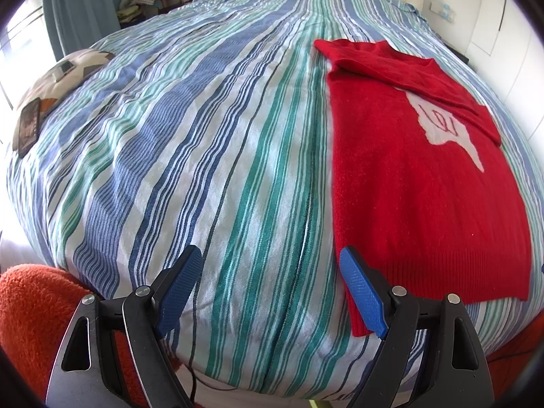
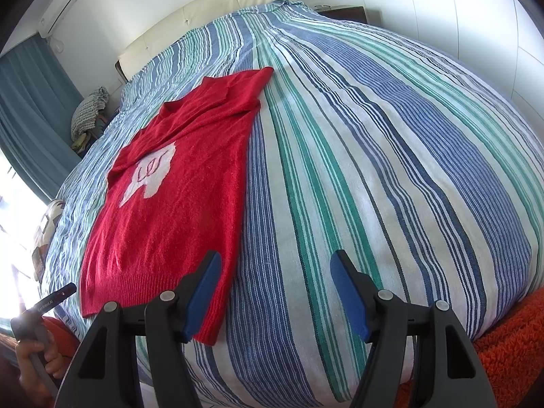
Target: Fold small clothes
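One red sweater (image 1: 425,183) lies flat on the striped bedspread (image 1: 210,156), front side up, with a pale motif (image 1: 445,125) on its chest. Both sleeves are folded in across the upper body, and the ribbed hem faces the foot of the bed. In the left wrist view it fills the space from 1 to 4 o'clock; in the right wrist view (image 2: 176,190) it runs from 11 down to 7 o'clock.

Nearest to it, the left gripper (image 1: 268,292) hovers over the bed's near edge with its blue pads spread wide and nothing between them; its right pad (image 1: 362,295) sits over the sweater's lower left corner, though whether it touches the knit cannot be told. The right gripper (image 2: 275,295) likewise stands open and empty, its left pad (image 2: 204,292) over the sweater's lower right corner, its other pad above bare stripes.

Farther out, a patterned cushion (image 1: 57,81) rests at 10 o'clock in the left view, with a cream headboard (image 2: 204,13) at 12 o'clock in the right view. A hand (image 2: 37,360) grips the left gripper's handle at 8 o'clock there. Orange shaggy fabric (image 1: 37,312) shows below the bed's edge.
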### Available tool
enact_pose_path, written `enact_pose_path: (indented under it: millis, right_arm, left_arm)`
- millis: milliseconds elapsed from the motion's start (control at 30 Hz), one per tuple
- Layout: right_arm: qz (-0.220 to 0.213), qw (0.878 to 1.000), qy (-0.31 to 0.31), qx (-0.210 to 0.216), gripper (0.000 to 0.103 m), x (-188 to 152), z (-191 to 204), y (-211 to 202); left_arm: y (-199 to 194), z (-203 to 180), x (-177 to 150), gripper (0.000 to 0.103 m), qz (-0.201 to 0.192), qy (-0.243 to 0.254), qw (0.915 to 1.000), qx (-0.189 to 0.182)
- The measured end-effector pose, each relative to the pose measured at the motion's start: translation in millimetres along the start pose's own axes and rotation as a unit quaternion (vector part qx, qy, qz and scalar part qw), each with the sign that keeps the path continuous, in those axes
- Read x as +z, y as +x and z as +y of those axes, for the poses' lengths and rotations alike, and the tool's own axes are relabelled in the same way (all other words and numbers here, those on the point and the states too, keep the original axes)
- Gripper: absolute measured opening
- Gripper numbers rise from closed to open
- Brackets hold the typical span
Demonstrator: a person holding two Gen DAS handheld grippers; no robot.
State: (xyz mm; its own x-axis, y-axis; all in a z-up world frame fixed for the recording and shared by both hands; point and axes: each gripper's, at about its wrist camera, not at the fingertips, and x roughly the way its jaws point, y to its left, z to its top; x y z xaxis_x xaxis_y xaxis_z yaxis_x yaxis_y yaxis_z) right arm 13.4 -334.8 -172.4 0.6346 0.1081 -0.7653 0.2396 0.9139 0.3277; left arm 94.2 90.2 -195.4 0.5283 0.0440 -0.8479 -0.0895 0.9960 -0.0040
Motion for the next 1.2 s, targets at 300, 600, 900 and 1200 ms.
enact_pose_path:
  millis: [300, 600, 900, 1200]
  right_arm:
    - [-0.002, 1.0, 0.0, 0.001, 0.066, 0.6, 0.6, -1.4]
    - [-0.003, 1.0, 0.001, 0.001, 0.066, 0.2, 0.4, -2.0]
    - [-0.003, 1.0, 0.001, 0.001, 0.066, 0.1, 0.5, -2.3]
    - [-0.003, 1.0, 0.0, 0.001, 0.066, 0.3, 0.7, -1.8]
  left_arm:
    - [-1.1, 1.4, 1.1, 0.085, 0.0, -0.001, 1.0, 0.001]
    - [-0.5, 0.4, 0.9, 0.085, 0.0, -0.002, 1.0, 0.004]
    - [1.1, 1.0, 0.7, 0.085, 0.002, -0.003, 1.0, 0.005]
    - [1.8, 1.4, 0.9, 0.085, 0.002, -0.005, 1.0, 0.007]
